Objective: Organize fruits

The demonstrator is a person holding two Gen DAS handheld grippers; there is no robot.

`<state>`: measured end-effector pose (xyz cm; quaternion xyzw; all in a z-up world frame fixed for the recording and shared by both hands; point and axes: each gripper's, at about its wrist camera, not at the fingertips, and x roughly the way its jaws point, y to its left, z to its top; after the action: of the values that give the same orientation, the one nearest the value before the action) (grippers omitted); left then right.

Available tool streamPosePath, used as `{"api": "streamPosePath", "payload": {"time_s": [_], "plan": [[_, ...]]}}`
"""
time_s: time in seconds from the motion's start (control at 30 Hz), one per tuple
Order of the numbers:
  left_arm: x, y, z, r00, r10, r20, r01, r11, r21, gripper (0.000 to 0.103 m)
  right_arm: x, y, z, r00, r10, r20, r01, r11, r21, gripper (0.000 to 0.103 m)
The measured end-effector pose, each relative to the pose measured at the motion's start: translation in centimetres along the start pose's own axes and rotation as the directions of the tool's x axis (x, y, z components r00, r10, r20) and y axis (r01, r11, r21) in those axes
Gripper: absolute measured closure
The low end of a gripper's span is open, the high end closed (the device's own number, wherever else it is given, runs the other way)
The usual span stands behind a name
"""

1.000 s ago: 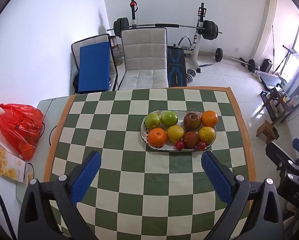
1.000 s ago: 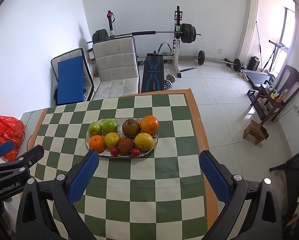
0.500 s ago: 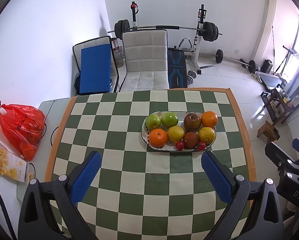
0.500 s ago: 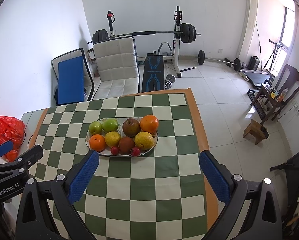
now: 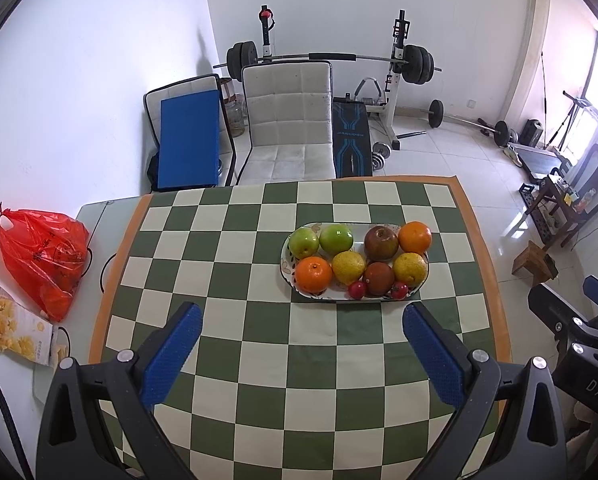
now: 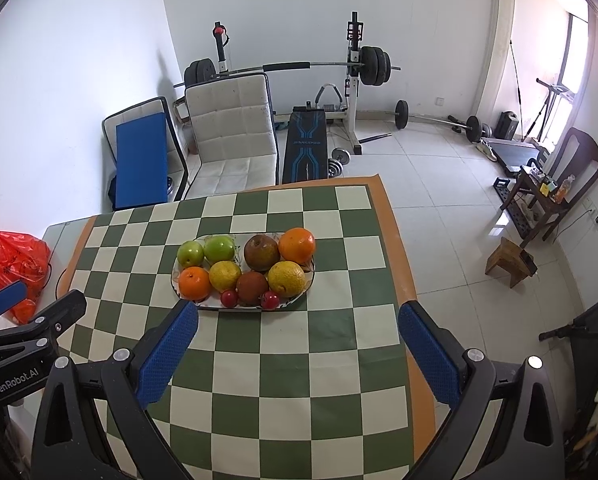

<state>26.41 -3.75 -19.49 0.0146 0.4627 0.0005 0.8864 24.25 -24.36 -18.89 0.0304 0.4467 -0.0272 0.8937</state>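
Left tool: the left tool is held above the near part of the tabletop, its blue ribbed fingers spread wide with nothing between them.
Right tool: the right tool is likewise held released and empty, just short of the plate; its left finger tip is seen close to the plate's near rim.
Fruit: an oval patterned plate is set on the tabletop's far right part, filled with two green apples, two oranges, two yellow citrus fruits, two brown-red round fruits and two small red tomatoes at the near rim, all packed touching.
Surroundings: a red plastic bag and a yellow snack packet are seen on a pale surface left of the tabletop; a white padded chair is drawn up at the far edge, a blue-cushioned chair beside it, and a barbell rack against the wall.
Materials: the tabletop is covered by a smooth green-and-white chequered cloth with an orange border; the fruit skins are glossy, the citrus dimpled.
Open room: bare cloth is left between the tools and the plate, and across the tabletop's whole left half; the cloth's right edge is met by tiled floor.
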Motion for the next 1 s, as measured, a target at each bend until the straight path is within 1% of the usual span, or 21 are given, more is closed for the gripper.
{"api": "streamPosePath", "payload": {"time_s": [0.17,0.4,1.0], "plan": [[-0.1,-0.1,-0.1,1.000,0.002,0.001,-0.002,1.000,-0.002,0.000,-0.2,0.0,-0.2,1.000,0.003,0.005,-0.003,1.000,0.003,0.001],[-0.3,-0.2,-0.3,1.000,0.000,0.010,0.000,1.000,-0.002,0.000,-2.2,0.0,-0.6,1.000,0.003,0.020,-0.003,1.000,0.011,0.001],[-0.8,-0.3,-0.5,1.000,-0.001,0.016,0.001,1.000,0.000,0.000,-3.1,0.4,-0.6,1.000,0.018,0.022,-0.019,1.000,0.006,0.001]]}}
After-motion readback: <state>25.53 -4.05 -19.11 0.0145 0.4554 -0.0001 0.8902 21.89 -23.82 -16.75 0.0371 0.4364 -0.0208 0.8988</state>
